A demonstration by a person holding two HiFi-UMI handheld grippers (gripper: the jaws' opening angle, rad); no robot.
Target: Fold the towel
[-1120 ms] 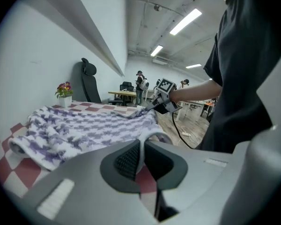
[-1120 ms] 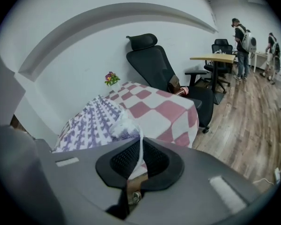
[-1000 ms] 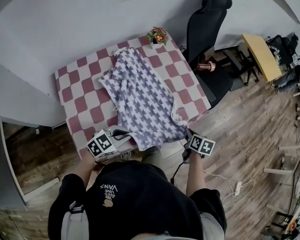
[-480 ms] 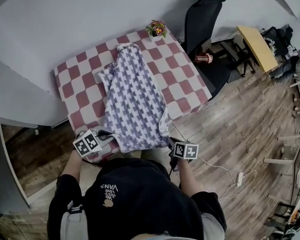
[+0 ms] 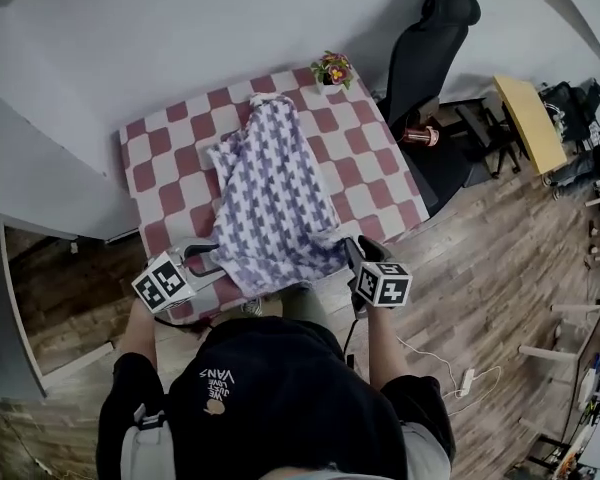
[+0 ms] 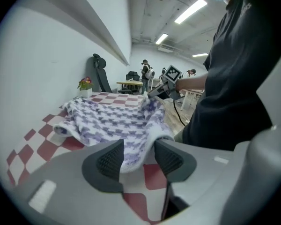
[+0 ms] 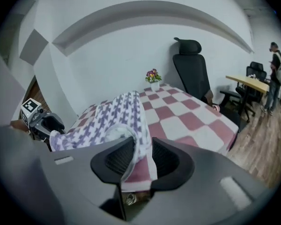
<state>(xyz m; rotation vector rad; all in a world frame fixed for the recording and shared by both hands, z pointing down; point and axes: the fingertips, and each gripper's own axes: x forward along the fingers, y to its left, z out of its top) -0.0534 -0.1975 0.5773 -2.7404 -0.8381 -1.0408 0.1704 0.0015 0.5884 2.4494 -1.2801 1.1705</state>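
A white towel with a purple houndstooth pattern (image 5: 270,193) lies lengthwise on the red-and-white checked table (image 5: 380,158). Its near edge reaches the table's front. My left gripper (image 5: 212,258) is at the towel's near left corner. Its jaws have just been opening, and the corner (image 6: 131,144) hangs loose between them, with a gap at the right pad. My right gripper (image 5: 348,250) is at the near right corner. Its jaws have also just been opening. The towel edge (image 7: 133,144) lies between them against the left pad, clear of the right one.
A small pot of flowers (image 5: 332,71) stands at the table's far right corner. A black office chair (image 5: 430,38) is right of the table, with a copper object (image 5: 420,135) and a yellow table (image 5: 528,118) beyond it. A white cable (image 5: 450,368) lies on the wooden floor.
Both grippers drew the towel's near edge toward the table's front. The left gripper then shifted left and the right one rose and rolled. The near edge now lies spread wider.
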